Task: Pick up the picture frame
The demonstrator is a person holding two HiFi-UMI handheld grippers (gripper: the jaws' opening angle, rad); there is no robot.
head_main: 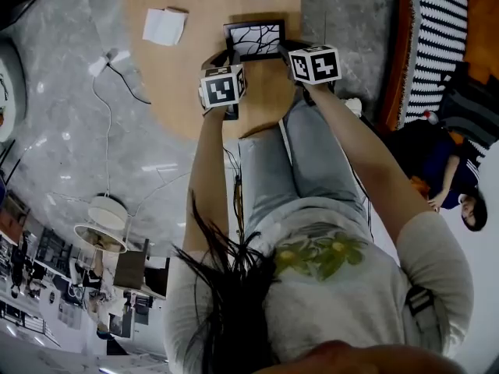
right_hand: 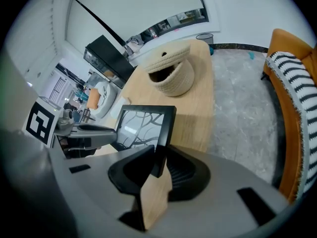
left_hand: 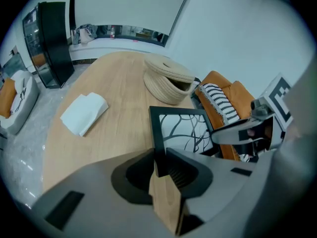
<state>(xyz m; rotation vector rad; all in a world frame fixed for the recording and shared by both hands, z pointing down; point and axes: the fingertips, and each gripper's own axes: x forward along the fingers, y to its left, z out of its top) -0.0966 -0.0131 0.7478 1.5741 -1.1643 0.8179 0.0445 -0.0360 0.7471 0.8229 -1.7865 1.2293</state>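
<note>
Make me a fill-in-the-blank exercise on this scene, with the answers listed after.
1. The left gripper is shut on the picture frame's ___ edge, and the right gripper on the opposite one.
2. The frame's picture shows dark ___.
3. The woven basket stands on the ___ table.
4. The white napkin lies nearer the ___ gripper.
Answers: left; branches; wooden; left.

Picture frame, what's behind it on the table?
Beyond the picture frame, in both gripper views, a woven basket stands on the wooden table, its opening dark. The strip of table directly behind the frame is covered by it.
</note>
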